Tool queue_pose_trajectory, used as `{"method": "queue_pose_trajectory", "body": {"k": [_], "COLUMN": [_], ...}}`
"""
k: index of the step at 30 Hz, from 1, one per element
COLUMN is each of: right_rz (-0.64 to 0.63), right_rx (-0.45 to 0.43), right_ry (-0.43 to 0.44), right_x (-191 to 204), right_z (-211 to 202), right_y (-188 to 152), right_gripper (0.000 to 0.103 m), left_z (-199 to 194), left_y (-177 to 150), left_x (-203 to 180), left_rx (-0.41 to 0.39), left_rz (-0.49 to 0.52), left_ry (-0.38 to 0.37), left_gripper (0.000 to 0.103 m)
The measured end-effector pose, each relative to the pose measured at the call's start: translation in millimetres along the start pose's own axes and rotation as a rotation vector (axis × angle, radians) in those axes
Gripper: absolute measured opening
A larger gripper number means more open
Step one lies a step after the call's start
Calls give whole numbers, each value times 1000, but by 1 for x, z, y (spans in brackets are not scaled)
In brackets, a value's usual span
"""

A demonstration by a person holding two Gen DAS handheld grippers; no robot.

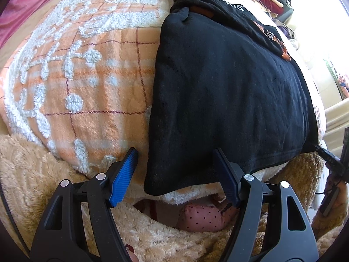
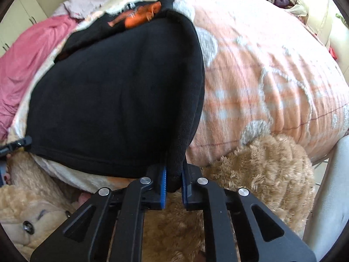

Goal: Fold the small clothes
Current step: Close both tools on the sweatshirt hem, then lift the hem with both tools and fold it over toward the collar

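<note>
A black garment (image 1: 229, 87) with an orange print lies flat on an orange and white blanket (image 1: 98, 76) on a bed. My left gripper (image 1: 175, 152) is open, its blue pads (image 1: 124, 174) on either side of the garment's near left corner without pressing on it. In the right wrist view the same black garment (image 2: 113, 100) fills the middle. My right gripper (image 2: 174, 170) is shut on its near right corner, where the cloth bunches between the blue pads. Each gripper's tip shows at the edge of the other's view.
A tan fluffy throw (image 2: 261, 163) hangs off the bed's near edge, with a plush toy (image 2: 21, 224) at the lower left. A pink sheet (image 2: 32, 54) and loose clothes (image 2: 87, 4) lie at the far side. A pink dotted item (image 1: 200, 216) sits below the blanket edge.
</note>
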State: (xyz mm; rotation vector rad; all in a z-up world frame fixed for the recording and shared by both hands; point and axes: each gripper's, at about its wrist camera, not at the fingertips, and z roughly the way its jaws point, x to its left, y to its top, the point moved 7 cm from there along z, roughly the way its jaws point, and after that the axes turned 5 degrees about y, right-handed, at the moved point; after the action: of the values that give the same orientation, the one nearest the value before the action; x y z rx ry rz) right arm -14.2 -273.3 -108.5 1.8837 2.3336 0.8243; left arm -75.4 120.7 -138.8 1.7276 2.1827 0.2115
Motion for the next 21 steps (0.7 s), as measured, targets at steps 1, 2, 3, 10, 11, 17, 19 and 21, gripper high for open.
{"method": "queue_pose_trajectory", "body": {"k": [1, 2, 3, 10, 11, 17, 19, 21], "right_rz": [3, 5, 5, 10, 15, 32, 39, 52], "right_rx": [-24, -43, -69, -175, -188, -226, -239, -257], "right_ry": [20, 33, 45, 80, 84, 102, 107, 123], "right_x": [2, 3, 4, 7, 7, 13, 14, 15], "right_z": [-7, -12, -19, -45, -47, -50, -54, -57], "right_y": [3, 7, 12, 38, 40, 54, 57, 62], "right_gripper": [9, 9, 9, 9, 9, 9, 9, 9], "left_z": [0, 1, 1, -4, -5, -26, -34, -41], "left_y": [0, 1, 2, 4, 5, 18, 25, 33], "left_x": [0, -1, -3, 0, 2, 5, 3, 3], "left_rx": [3, 7, 10, 4, 2, -56, -82, -107], "left_rz": [-1, -6, -12, -17, -16, -48, -42, -49], "left_ry": [-2, -9, -21, -11, -7, -63, -73, -100], "left_gripper": [63, 63, 62, 24, 20, 2, 2, 2]}}
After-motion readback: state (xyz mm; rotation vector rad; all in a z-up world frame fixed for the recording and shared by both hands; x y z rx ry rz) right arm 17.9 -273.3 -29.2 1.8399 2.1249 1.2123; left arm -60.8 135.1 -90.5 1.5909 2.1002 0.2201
